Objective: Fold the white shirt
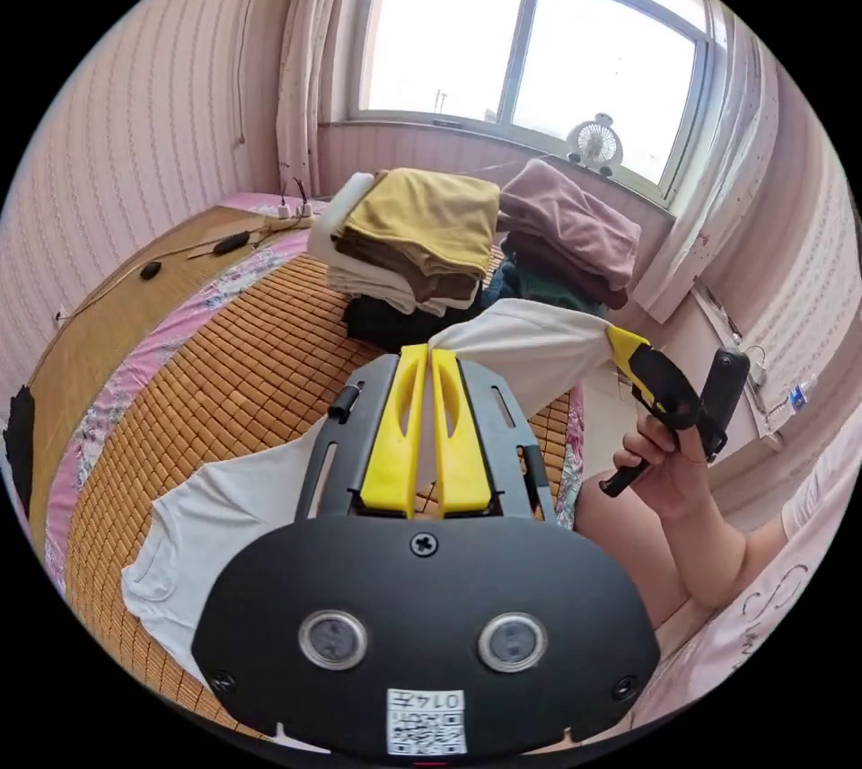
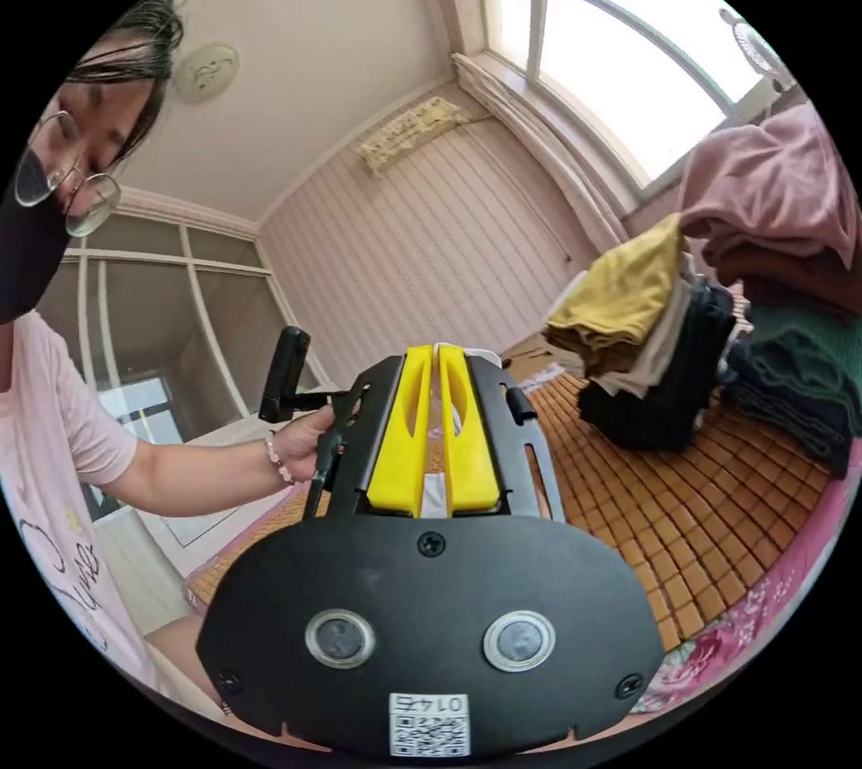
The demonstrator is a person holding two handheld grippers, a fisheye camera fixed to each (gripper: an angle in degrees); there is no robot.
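The thin white cotton shirt [image 1: 224, 517] lies partly on the woven bamboo bed mat [image 1: 233, 365], one edge lifted taut. The left hand-held gripper [image 1: 429, 356] and right hand-held gripper [image 1: 628, 347] are each clamped on that edge. Judging by this, a fold is under way; next, carry the edge across evenly, clear of the stacked folded clothes [image 1: 422, 239].

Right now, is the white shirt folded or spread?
Spread: the white shirt lies partly on the mat, one edge lifted by both tools.
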